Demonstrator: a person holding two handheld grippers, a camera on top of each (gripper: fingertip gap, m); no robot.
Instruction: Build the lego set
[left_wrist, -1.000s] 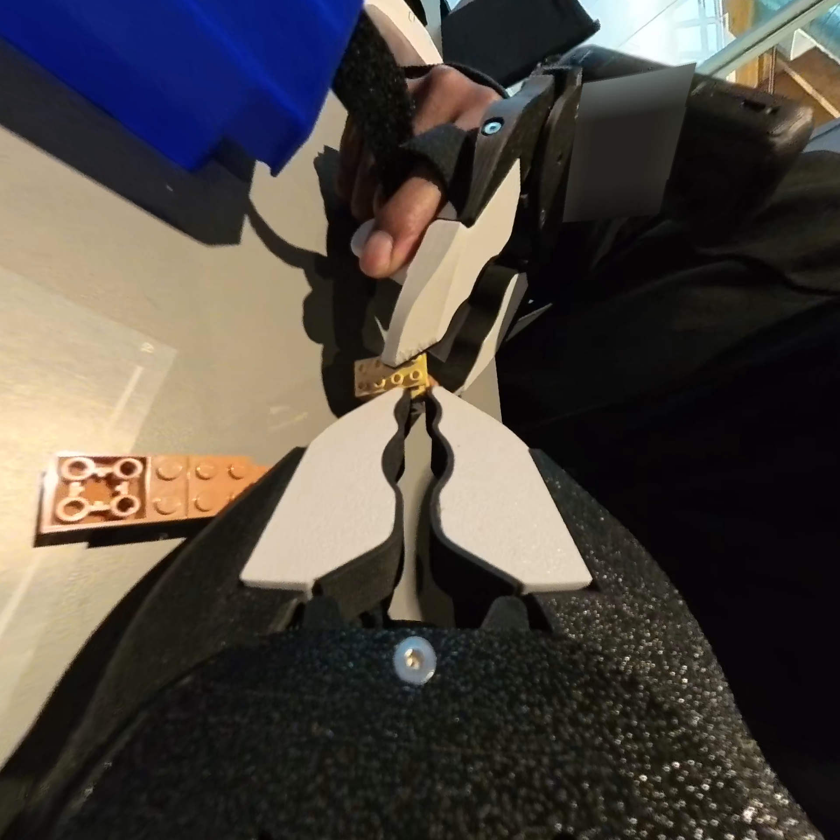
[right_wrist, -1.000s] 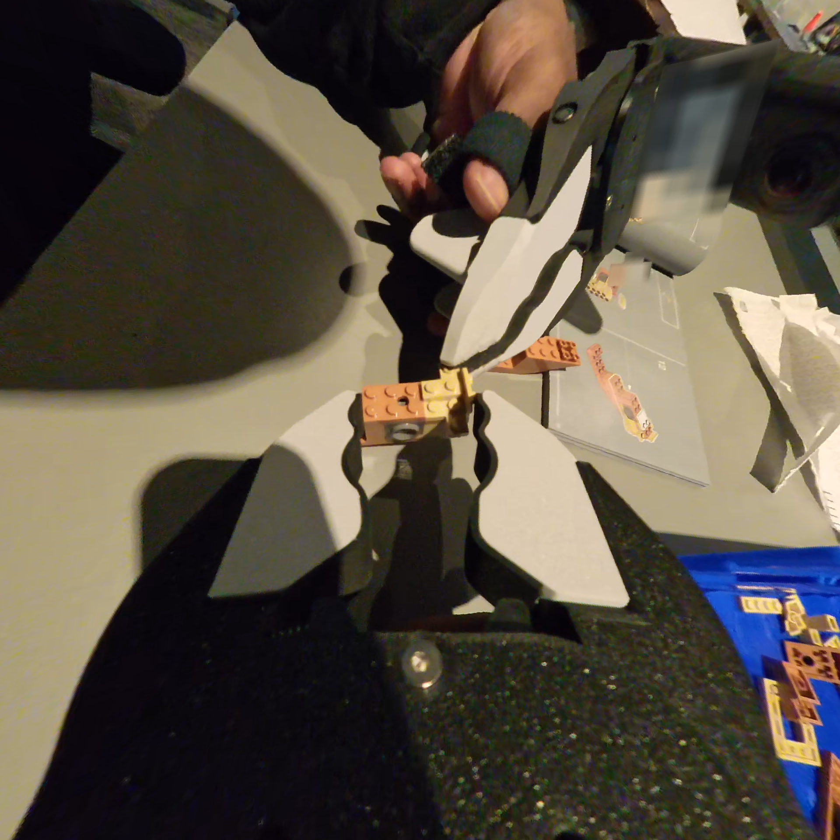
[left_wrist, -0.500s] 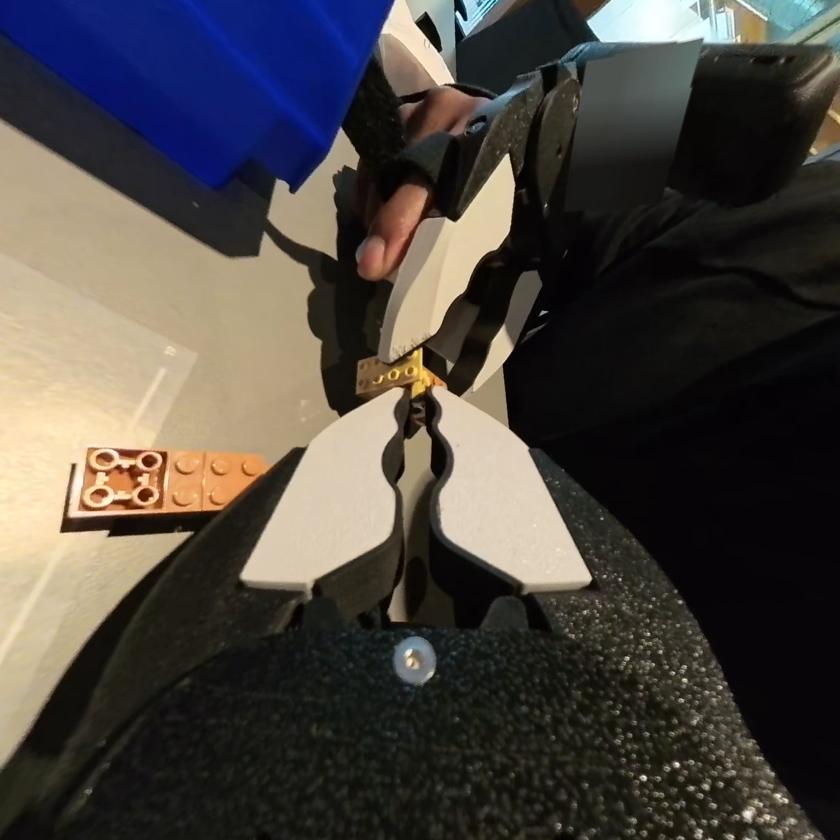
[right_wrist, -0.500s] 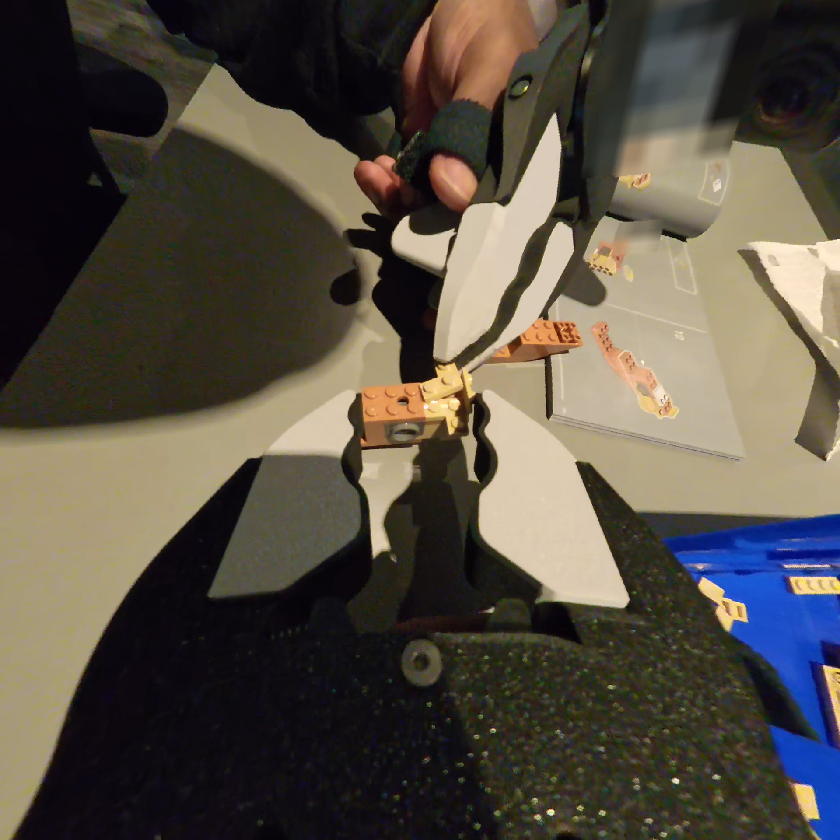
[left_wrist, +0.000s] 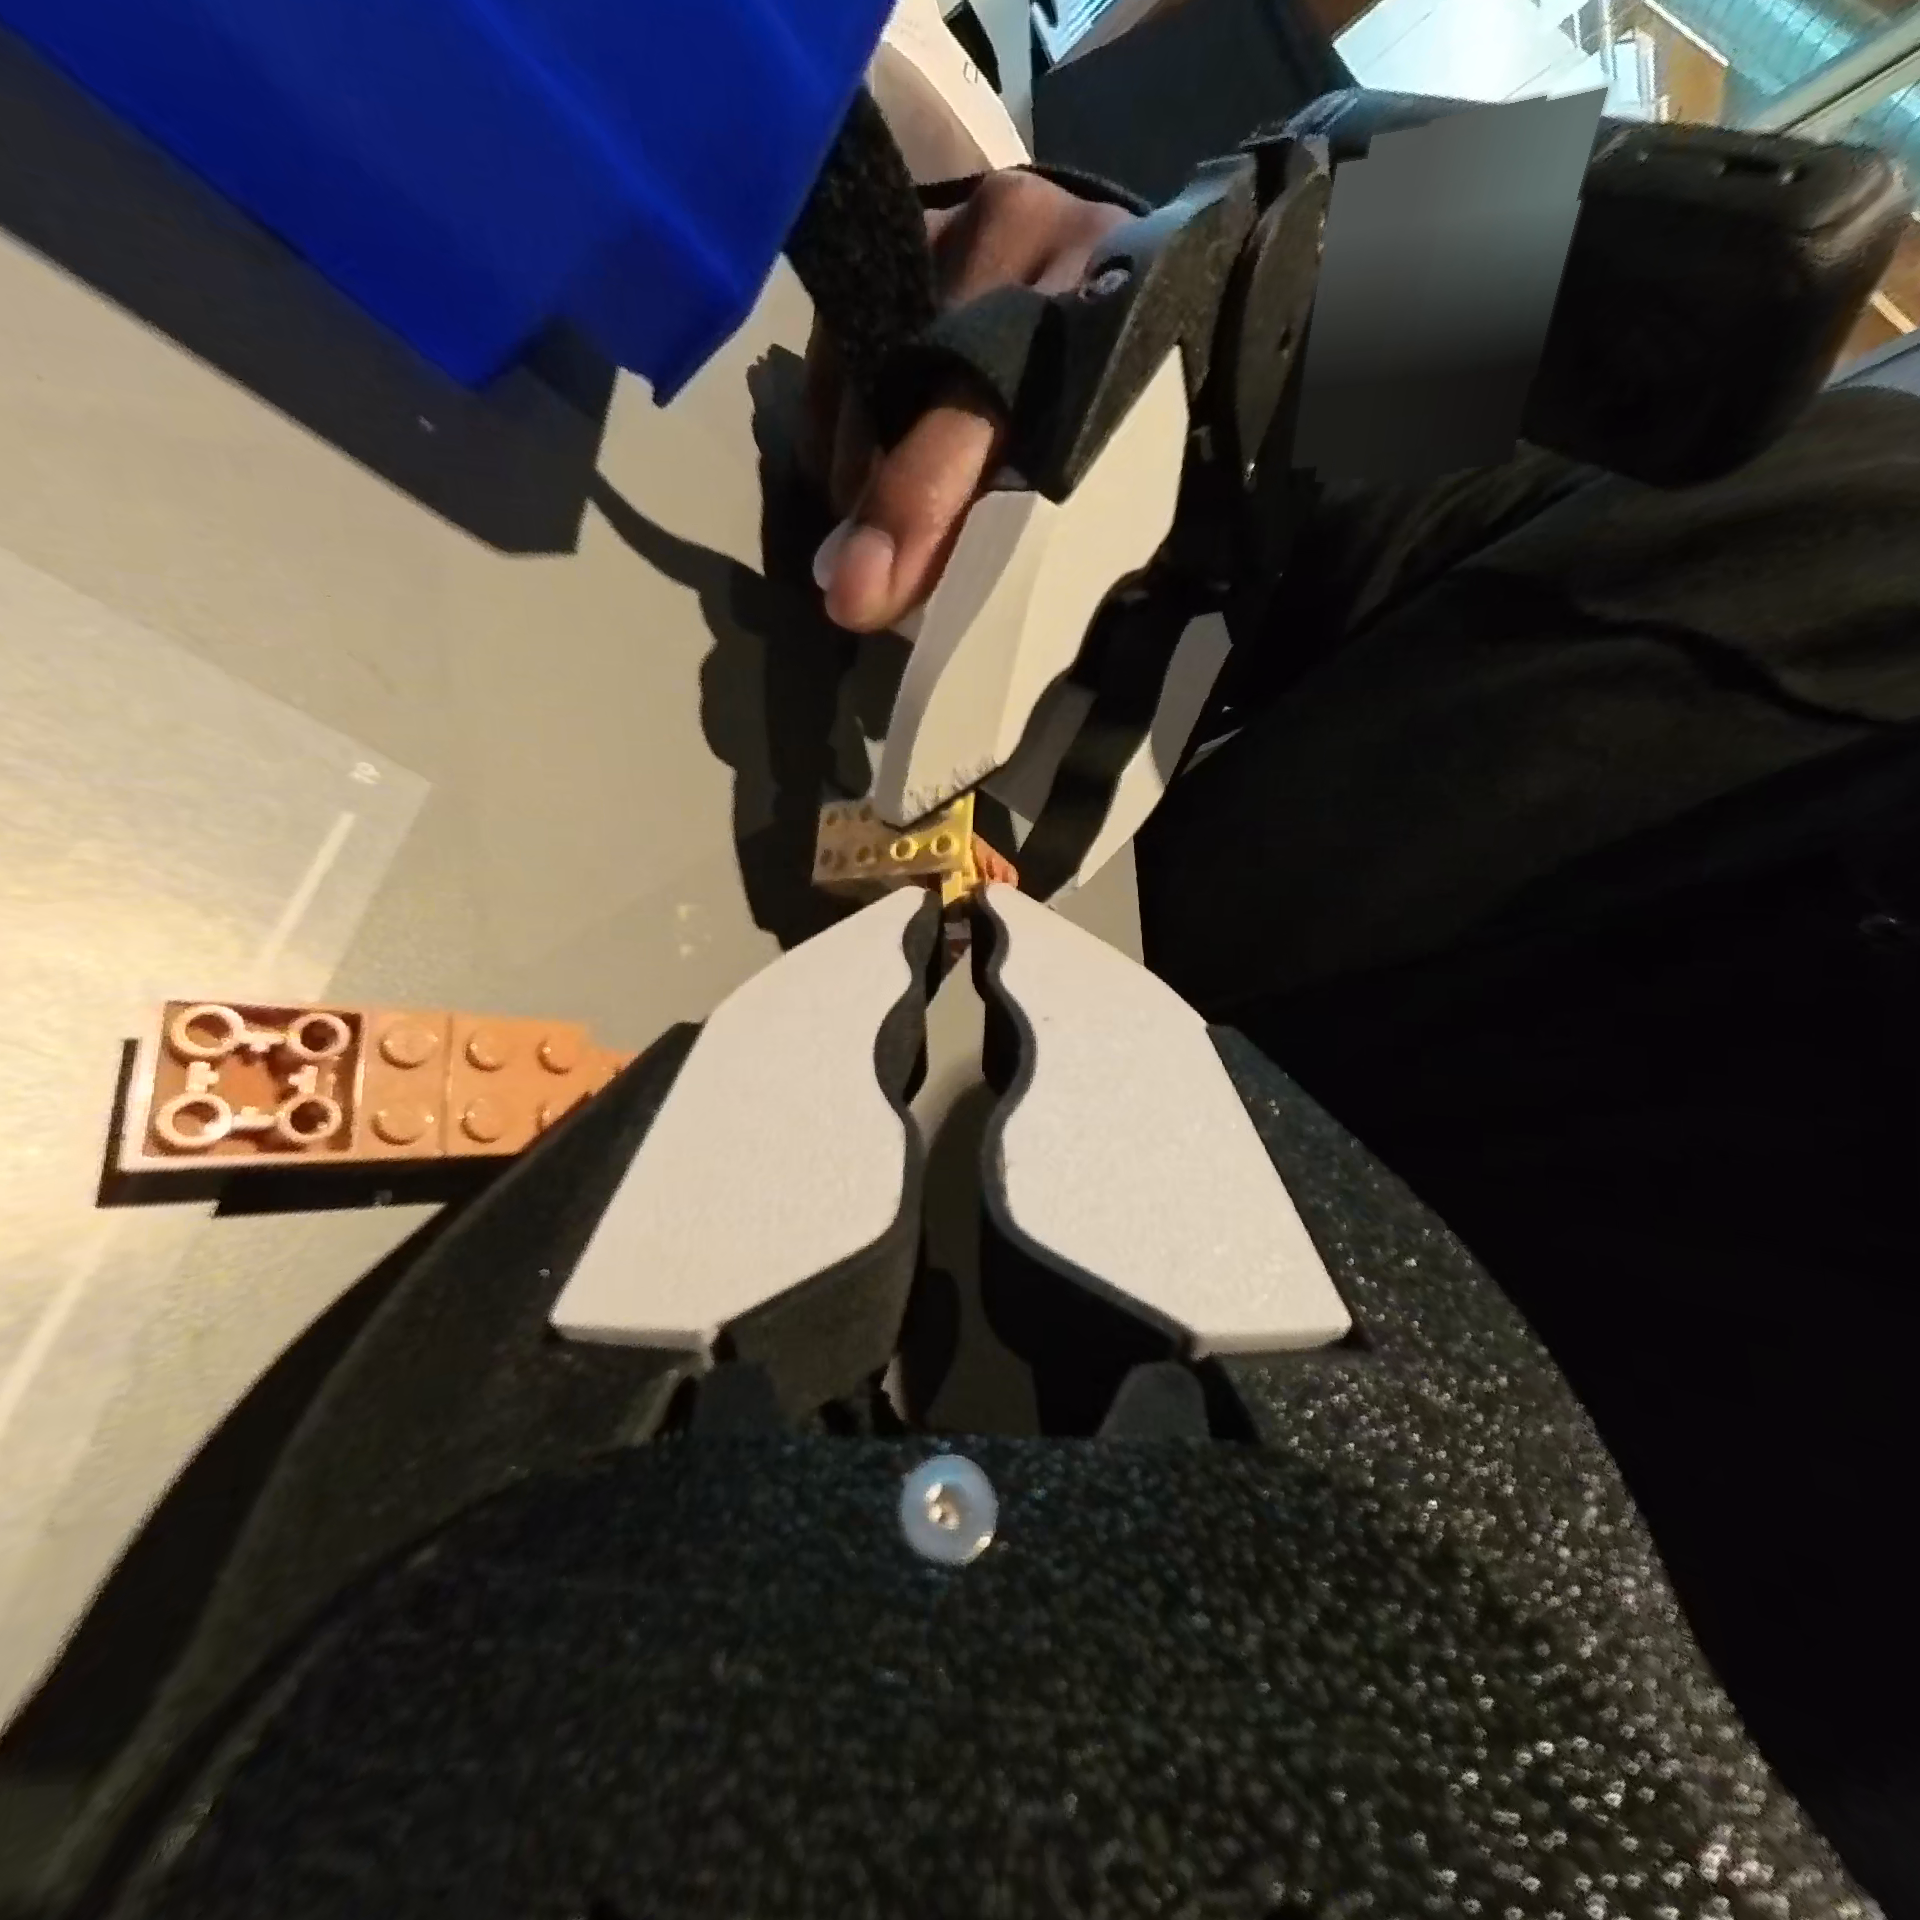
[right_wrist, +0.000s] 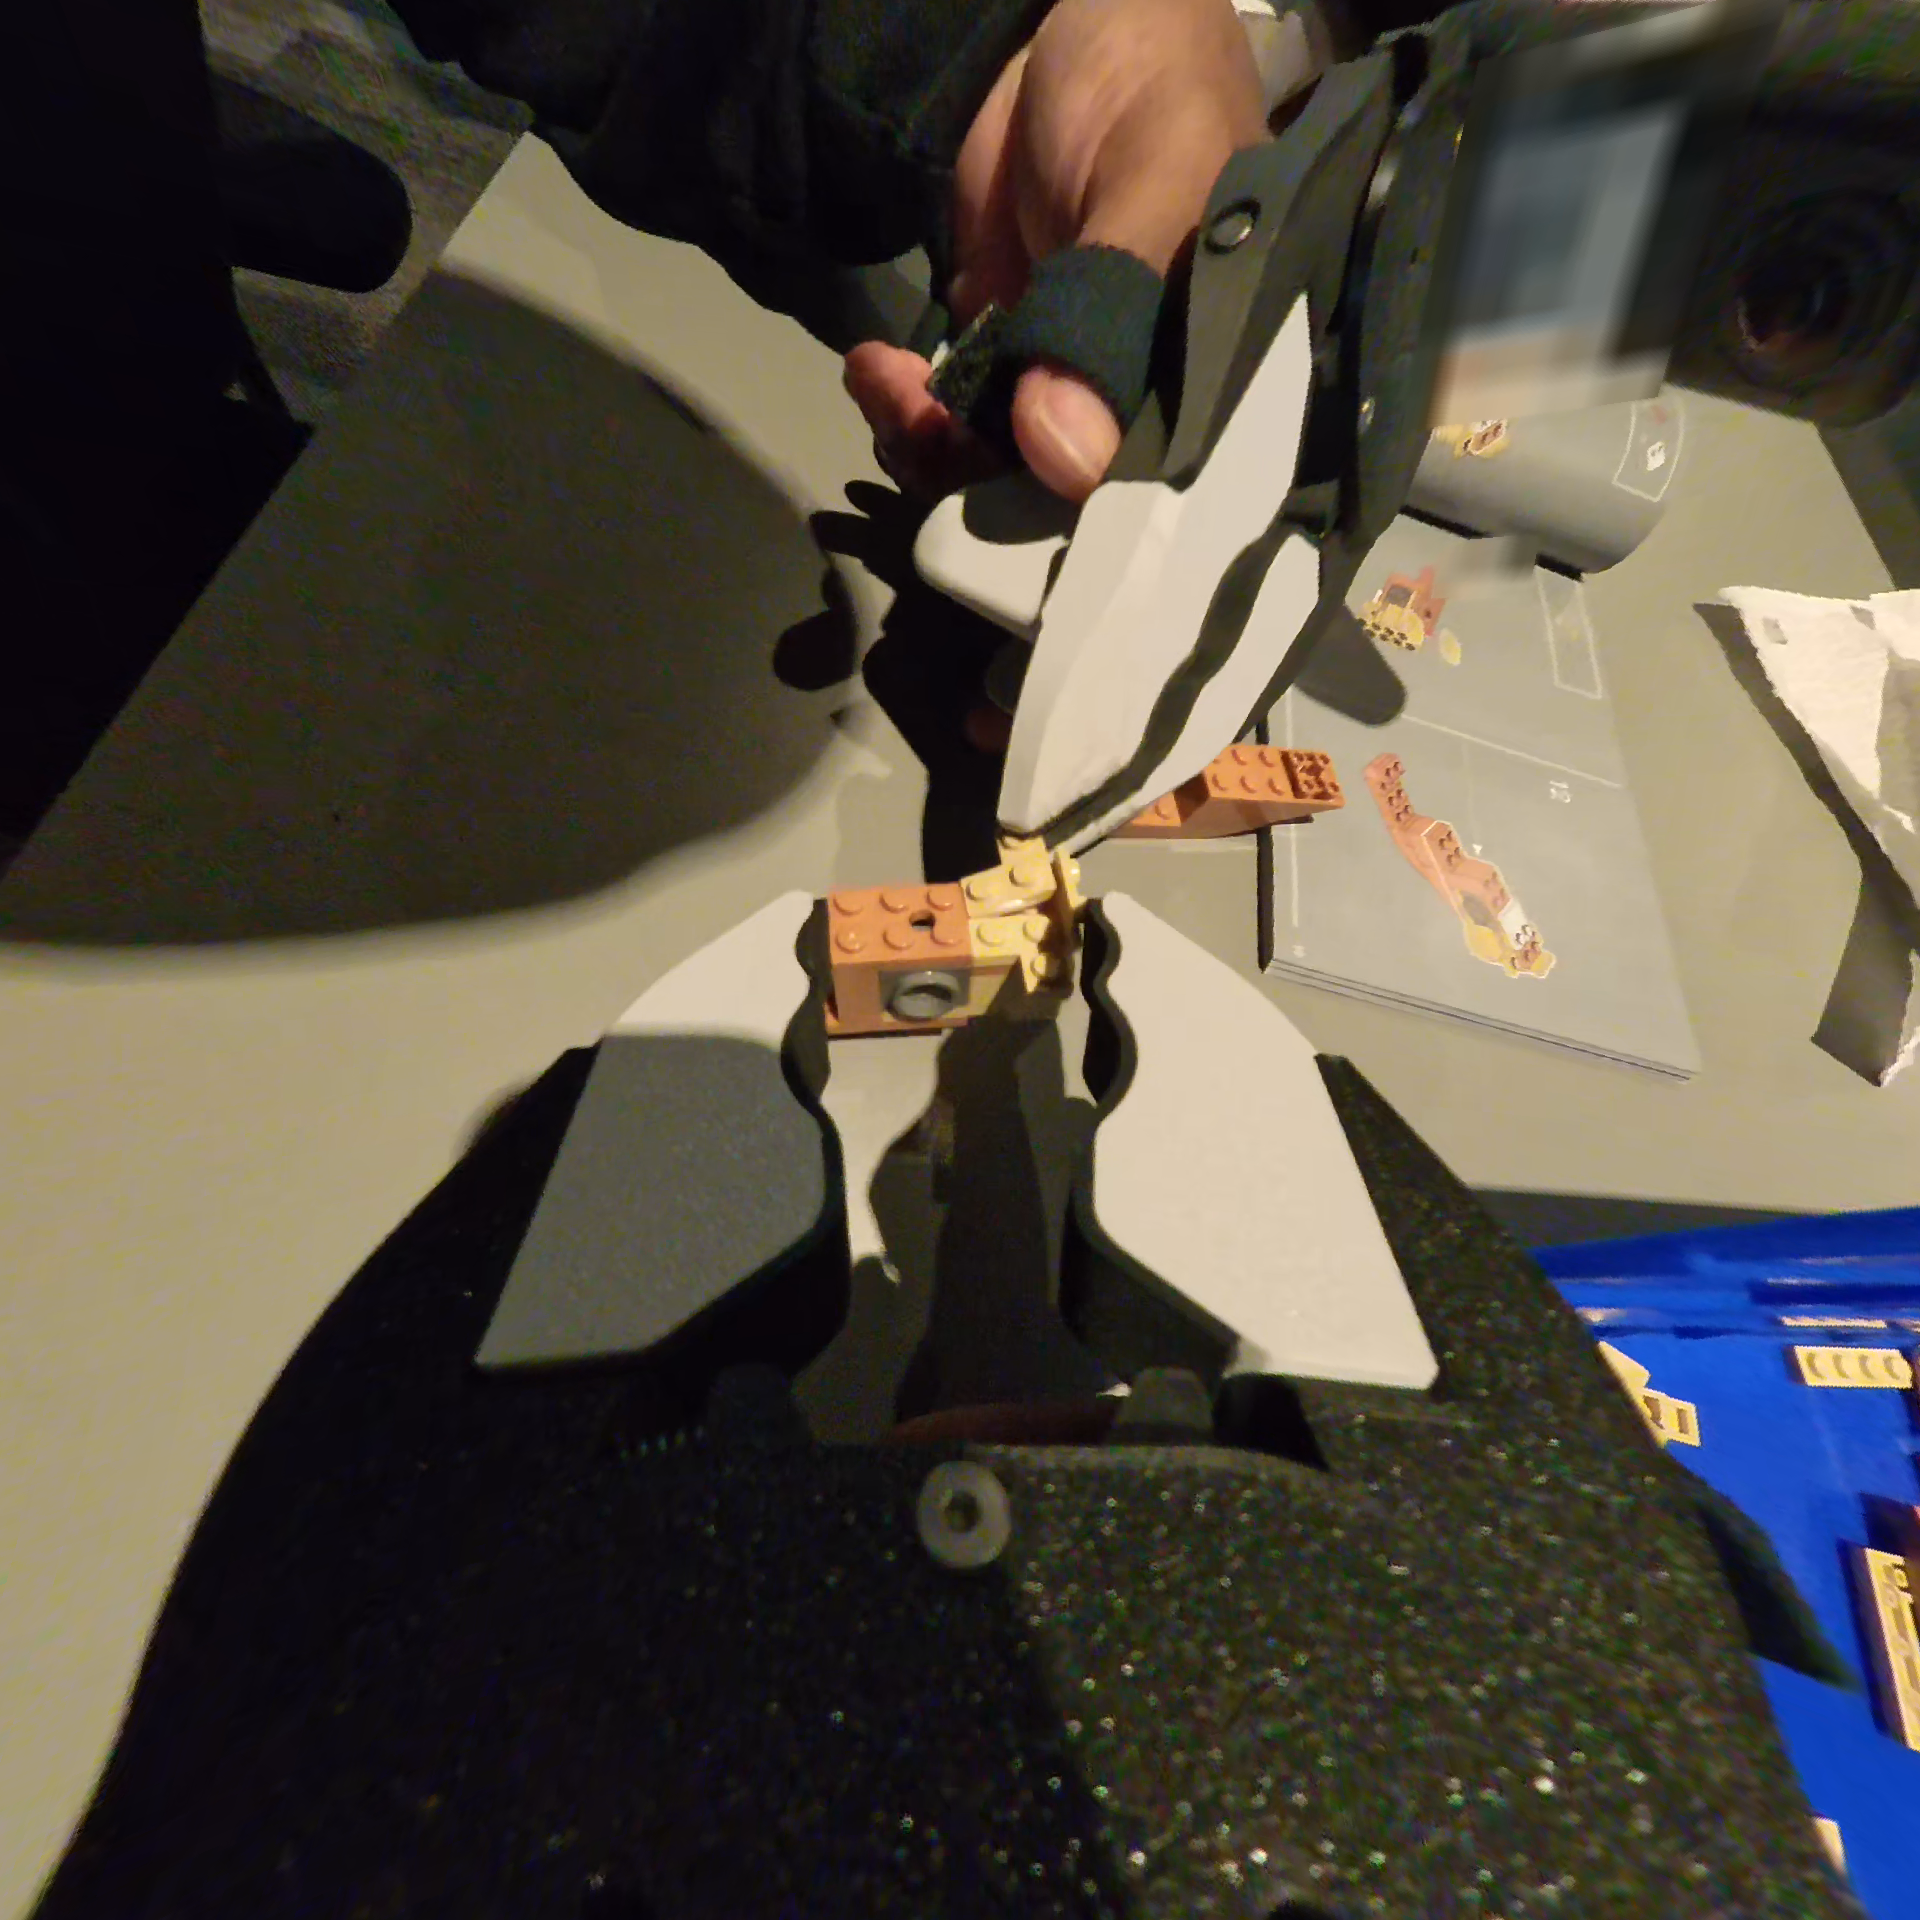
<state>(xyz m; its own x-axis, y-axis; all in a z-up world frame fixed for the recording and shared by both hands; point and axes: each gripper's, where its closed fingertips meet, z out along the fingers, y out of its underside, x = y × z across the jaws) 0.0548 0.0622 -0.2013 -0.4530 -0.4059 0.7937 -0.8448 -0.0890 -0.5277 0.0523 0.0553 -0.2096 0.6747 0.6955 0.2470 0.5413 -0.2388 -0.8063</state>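
Note:
My right gripper (right_wrist: 951, 935) is shut on a small assembly (right_wrist: 914, 951): an orange brick with a grey pin hole and tan plates on its right end. It holds the assembly above the grey table. My left gripper (left_wrist: 951, 899) is shut on a small tan plate (left_wrist: 956, 883) and meets that tan end. In the right wrist view it comes down from above (right_wrist: 1039, 831), with the tan plate (right_wrist: 1023, 868) tilted at its tip. In the left wrist view the right gripper (left_wrist: 987, 831) and the assembly (left_wrist: 873, 852) show just beyond my fingertips.
An orange sub-build (left_wrist: 364, 1091) lies on the table beside the instruction booklet (right_wrist: 1455, 883), and shows in the right wrist view too (right_wrist: 1247, 790). A blue parts bin (right_wrist: 1766, 1403) holds several tan pieces. Crumpled white paper (right_wrist: 1849, 727) lies at the far right. The tips of both grippers are at nearly the same place.
Both grippers have stayed joined at the assembly. The left gripper has swung more upright, and the tan plate at its tip has gone from flat to tilted.

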